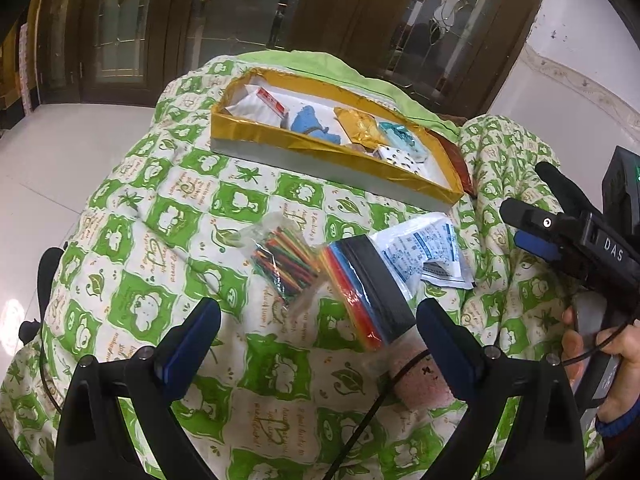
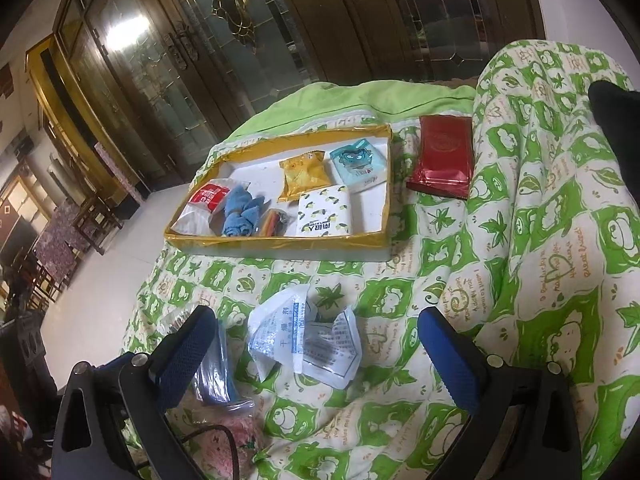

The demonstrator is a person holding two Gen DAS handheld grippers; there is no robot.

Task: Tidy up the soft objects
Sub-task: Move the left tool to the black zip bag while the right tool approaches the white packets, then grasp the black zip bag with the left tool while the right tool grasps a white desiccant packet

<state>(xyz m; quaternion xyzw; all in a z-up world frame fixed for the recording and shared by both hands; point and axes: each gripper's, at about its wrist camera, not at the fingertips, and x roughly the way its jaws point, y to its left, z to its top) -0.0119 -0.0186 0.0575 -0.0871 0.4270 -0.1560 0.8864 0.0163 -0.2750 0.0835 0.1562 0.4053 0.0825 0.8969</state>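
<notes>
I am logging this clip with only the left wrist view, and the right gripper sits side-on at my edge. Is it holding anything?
Observer: No. The right wrist view shows the right gripper open wide. The white printed sachet lies ungripped on the quilt ahead of it.
Operator: What is the dark red sliver past the tray's far end?
Observer: A flat red foil packet, lying on the quilt outside the gold-edged tray, beside its right edge.
Operator: Is there anything in the tray I cannot see?
Observer: A small multicoloured packet between the blue cloth and the lemon-print pack.
</notes>
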